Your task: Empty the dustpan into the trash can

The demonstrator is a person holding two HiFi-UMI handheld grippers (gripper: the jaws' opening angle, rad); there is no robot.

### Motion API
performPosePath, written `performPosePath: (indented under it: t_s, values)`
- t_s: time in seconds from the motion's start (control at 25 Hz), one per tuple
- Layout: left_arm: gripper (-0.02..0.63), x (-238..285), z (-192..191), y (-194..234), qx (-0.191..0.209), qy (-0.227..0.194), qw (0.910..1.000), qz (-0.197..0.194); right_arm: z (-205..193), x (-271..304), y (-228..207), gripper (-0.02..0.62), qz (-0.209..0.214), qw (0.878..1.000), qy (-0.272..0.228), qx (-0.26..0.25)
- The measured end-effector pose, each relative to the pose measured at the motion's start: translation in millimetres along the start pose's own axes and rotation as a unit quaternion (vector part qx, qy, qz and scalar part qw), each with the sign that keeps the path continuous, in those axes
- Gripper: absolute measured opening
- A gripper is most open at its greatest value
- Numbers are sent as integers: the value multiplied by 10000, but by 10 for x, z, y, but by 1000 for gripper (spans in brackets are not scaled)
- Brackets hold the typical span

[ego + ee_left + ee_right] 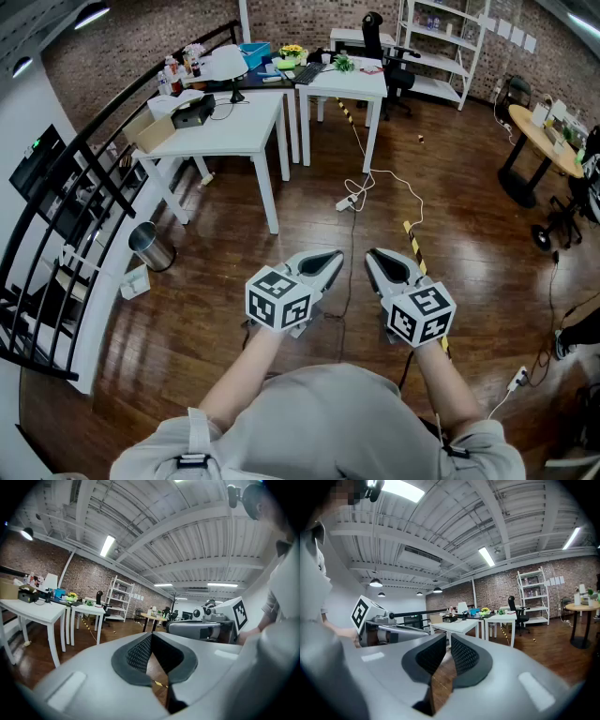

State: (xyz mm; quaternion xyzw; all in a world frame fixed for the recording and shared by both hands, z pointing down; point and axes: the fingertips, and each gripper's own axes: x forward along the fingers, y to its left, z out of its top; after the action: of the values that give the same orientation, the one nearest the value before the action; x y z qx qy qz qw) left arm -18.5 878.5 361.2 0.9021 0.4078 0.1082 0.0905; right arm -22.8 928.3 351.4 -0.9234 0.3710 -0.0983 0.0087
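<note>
Left gripper [330,259] and right gripper [375,260] are hovering side by side, jaws pressed together on nothing; trash can [150,246] is standing at ten o'clock.

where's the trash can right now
Head view, left side: the metal trash can stands on the wood floor beside a leg of the white table, near the black railing.

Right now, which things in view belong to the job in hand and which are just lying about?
Job: round shiny metal trash can; left tool and right tool, both empty. No dustpan in view.

Lying about: white tables; white power strip on the floor; black office chair; brown cardboard box.
</note>
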Motion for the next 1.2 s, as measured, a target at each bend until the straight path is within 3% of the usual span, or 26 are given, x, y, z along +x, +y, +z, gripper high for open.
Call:
performPosePath:
  t_s: [0.28, 0.52, 0.8, 1.08, 1.2]
  values:
    - [5, -263, 83, 293, -5, -123, 9986, 523, 211, 265, 176, 9, 374, 9990, -205, -149]
    - [5, -910, 72, 684, -132, -349, 9889, 1440, 290, 685, 643, 3, 1095, 9932, -283, -273]
    - [5, -1925, 73, 1112, -272, -610, 9614, 2670, 411, 1255, 1559, 1, 2179, 9748, -304, -359]
    - [5, -3130, -49, 1443, -481, -766, 9214, 3779, 272, 1722, 2647, 0, 3224, 9460, -63, -347]
    - [5, -3647, -59, 1645, -484, -802, 9091, 4059, 183, 1982, 3142, 0, 3508, 9359, 72, -303]
